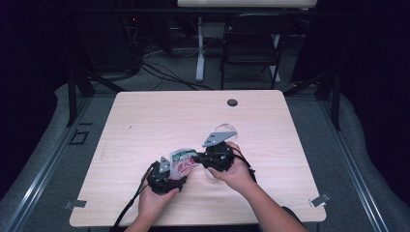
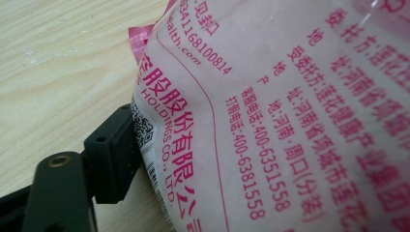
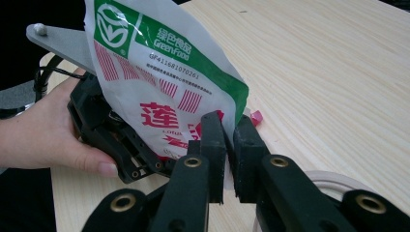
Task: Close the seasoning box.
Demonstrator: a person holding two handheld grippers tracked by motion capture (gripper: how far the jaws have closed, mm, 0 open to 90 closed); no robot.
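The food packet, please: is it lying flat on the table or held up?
Held up: the food packet stands on edge, pinched between both grippers.

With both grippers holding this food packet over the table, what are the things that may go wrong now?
1. The right gripper pinches only a narrow edge of the food packet; it may slip out.
2. The left gripper holds the opposite end, so pulling apart could tear the packet suddenly and spill its contents on the wooden table.
3. A clear round container stands close behind the right gripper and may be knocked.

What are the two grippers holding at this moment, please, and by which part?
Both hold one printed food packet. The right gripper pinches its green-striped edge between nearly closed jaws; the left gripper grips the opposite, lower end.
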